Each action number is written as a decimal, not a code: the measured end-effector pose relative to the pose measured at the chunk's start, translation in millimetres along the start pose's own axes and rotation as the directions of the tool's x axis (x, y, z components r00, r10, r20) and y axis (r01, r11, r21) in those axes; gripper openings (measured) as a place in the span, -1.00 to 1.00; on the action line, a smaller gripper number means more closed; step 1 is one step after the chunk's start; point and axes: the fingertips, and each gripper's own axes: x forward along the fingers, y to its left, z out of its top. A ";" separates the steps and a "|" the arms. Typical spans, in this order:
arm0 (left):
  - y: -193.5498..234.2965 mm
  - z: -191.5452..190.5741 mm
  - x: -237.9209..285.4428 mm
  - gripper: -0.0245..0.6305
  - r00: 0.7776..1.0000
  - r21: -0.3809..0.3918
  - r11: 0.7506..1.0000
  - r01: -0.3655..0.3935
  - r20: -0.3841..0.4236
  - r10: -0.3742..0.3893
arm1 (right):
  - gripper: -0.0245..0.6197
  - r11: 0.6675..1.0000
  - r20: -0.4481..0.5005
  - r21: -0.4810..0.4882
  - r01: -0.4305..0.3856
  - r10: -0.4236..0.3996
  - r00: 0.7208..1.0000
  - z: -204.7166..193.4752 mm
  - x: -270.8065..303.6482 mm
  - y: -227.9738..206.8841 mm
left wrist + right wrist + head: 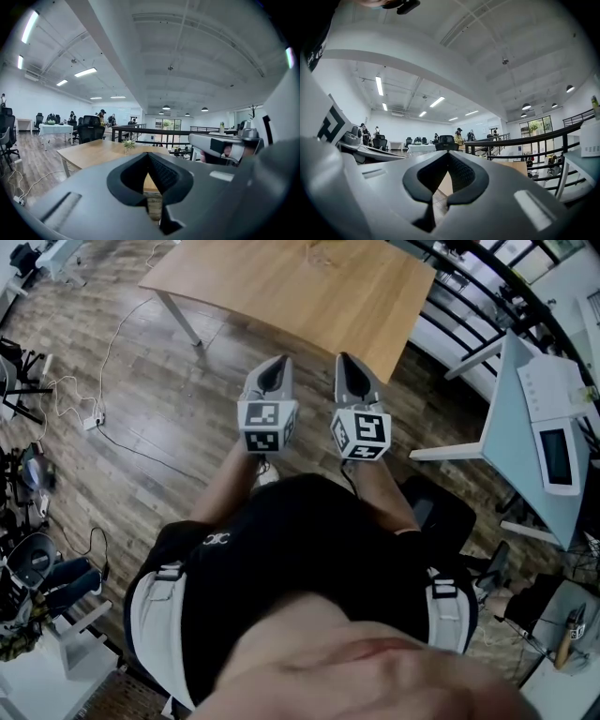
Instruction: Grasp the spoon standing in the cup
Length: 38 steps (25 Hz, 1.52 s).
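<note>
**A:** Where is the spoon standing in the cup?

**B:** It cannot be identified in any view. The light wooden table [300, 287] lies ahead. A small greenish-topped object [127, 144] stands on it, too small to name.

**A:** Expected handling?

**B:** By judgement, a spoon is light, stiff and slick. Take the upright handle above the cup's rim and pinch its flat faces, since a sideways pull may tip the cup.

**A:** Fingers?

**B:** The left gripper [149, 155] has its dark pads [161, 173] meeting at the tips, with nothing between them. The right gripper [448, 154] is likewise closed and empty. Both hang side by side above the dark plank floor [141, 427], short of the table.
</note>
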 end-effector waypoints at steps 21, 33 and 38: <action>128.5 17.6 14.7 -0.89 0.996 0.030 0.997 0.078 0.039 -0.079 | -0.93 0.994 0.042 -0.033 0.106 -0.105 0.994 9.4 92.8 71.5; 139.3 9.9 48.8 -0.89 0.996 0.037 0.995 0.091 0.023 -0.092 | -0.92 0.992 0.040 -0.014 0.127 -0.126 0.991 -3.6 126.9 49.4; 142.8 18.1 79.6 -0.89 0.996 0.048 0.995 0.086 0.032 -0.088 | -0.92 0.993 0.047 -0.016 0.115 -0.114 0.992 -4.4 151.3 33.5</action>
